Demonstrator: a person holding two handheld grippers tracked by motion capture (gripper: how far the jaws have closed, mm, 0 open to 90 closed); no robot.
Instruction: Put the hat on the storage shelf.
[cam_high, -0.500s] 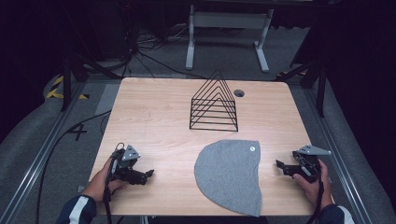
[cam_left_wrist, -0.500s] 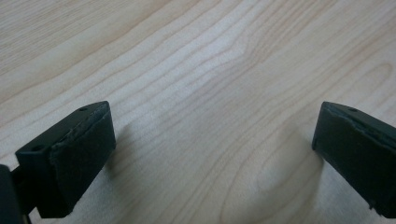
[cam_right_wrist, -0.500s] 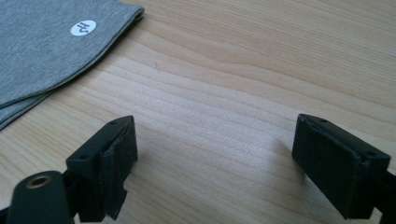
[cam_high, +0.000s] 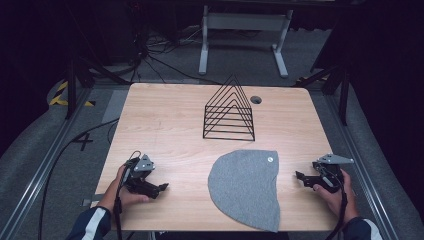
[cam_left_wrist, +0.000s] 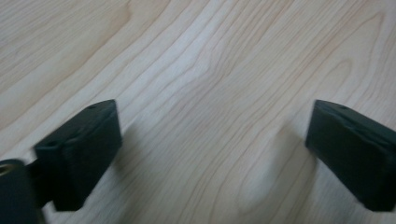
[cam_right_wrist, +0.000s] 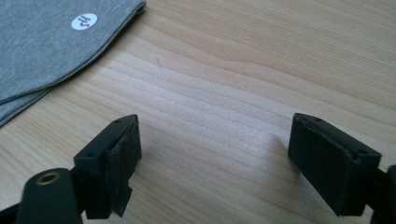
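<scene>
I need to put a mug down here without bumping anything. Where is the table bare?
The widest bare patch is the far-left table, between the wire rack and the left edge. Another lies right of the rack, past the cable hole. The near edge is crowded: grey beanie in the middle, left tongs and right tongs flanking it.

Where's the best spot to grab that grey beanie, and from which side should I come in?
Probably the straight hem of the grey beanie, near the corner with the white round label. It lies flat, and the right gripper view shows layered cloth edges there for a jaw to slip under. Come in low from the right with the right gripper; it is open, close beside that edge and pointing at it.
</scene>
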